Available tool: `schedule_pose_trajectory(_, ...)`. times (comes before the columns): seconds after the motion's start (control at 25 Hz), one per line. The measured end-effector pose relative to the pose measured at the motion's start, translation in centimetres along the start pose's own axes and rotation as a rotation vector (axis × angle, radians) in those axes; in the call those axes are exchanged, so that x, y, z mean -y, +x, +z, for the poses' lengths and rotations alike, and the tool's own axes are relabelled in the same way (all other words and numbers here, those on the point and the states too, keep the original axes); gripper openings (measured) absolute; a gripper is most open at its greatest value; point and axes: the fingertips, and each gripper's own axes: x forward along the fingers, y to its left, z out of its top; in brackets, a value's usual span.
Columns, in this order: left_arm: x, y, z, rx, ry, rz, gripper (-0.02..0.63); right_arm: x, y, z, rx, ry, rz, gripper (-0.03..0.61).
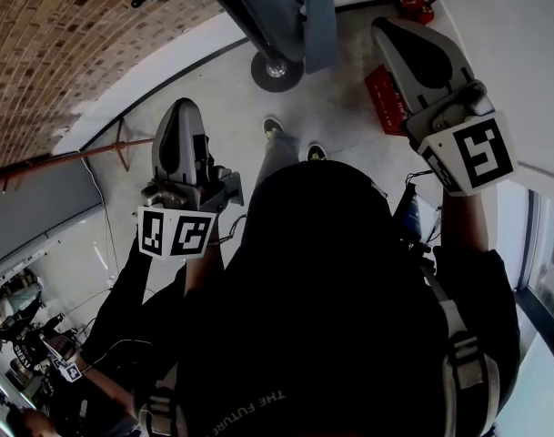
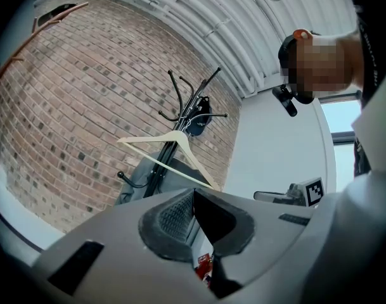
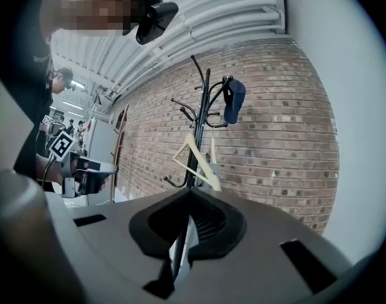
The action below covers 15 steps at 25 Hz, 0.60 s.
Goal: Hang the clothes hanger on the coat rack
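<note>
A pale wooden hanger (image 2: 173,154) hangs on the black coat rack (image 2: 186,116) in front of the brick wall. It also shows in the right gripper view, the hanger (image 3: 196,160) hooked on the coat rack (image 3: 202,106) below a blue cap (image 3: 234,100). My left gripper (image 2: 193,194) is shut and holds nothing, well short of the rack. My right gripper (image 3: 191,194) is shut and empty too. In the head view the left gripper (image 1: 186,106) and the right gripper (image 1: 383,25) are raised apart, on either side of the rack's round base (image 1: 277,69).
A grey garment (image 2: 139,179) hangs low on the rack. A red box (image 1: 383,98) lies on the floor by the right wall. The brick wall (image 1: 58,53) curves along the left. Another person (image 1: 40,371) works at lower left.
</note>
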Motion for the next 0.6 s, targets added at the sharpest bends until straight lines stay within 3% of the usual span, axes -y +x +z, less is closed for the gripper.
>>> schedule_pose_trajectory(0.6, 0.0, 1.7, 1.1, 0.01, 0.013, -0.036, 0.02, 0.5, 1.0, 1.0, 0.008, -0.023, -0.004, 0.02)
